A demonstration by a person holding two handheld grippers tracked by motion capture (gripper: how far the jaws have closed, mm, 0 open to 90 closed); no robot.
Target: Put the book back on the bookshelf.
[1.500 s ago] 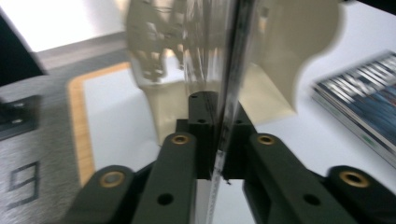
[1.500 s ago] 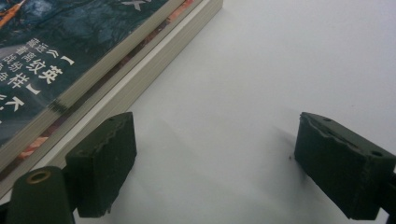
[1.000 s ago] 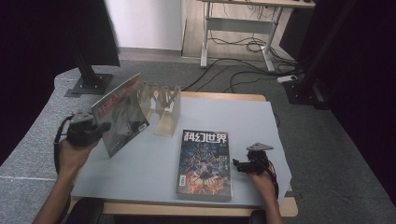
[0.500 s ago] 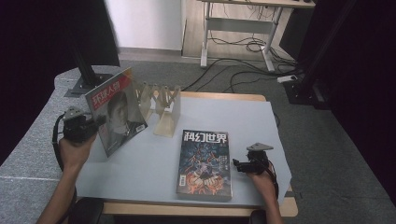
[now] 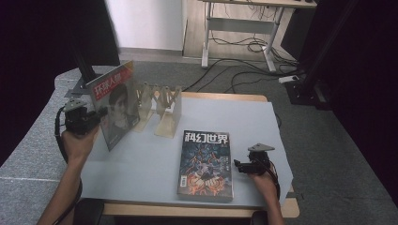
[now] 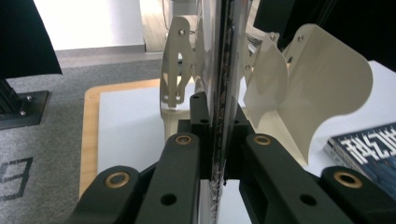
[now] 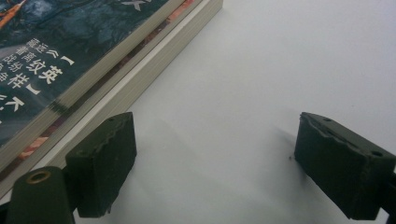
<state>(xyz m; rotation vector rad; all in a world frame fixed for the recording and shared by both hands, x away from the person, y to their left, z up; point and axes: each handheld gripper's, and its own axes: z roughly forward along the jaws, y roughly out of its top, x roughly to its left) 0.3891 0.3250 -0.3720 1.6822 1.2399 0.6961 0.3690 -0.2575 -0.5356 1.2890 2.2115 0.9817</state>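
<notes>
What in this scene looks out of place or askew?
Nothing looks damaged or spilled. The one thing off level is the red-titled magazine, clamped on edge in the left gripper and tilted beside the wooden rack. The stack of magazines lies flat near the open right gripper.

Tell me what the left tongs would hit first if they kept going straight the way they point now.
Most likely the wooden rack. The left tongs, shut on the upright magazine, point straight at the rack's pale dividers just beyond the magazine's edge. How much gap remains is hard to judge.
</notes>
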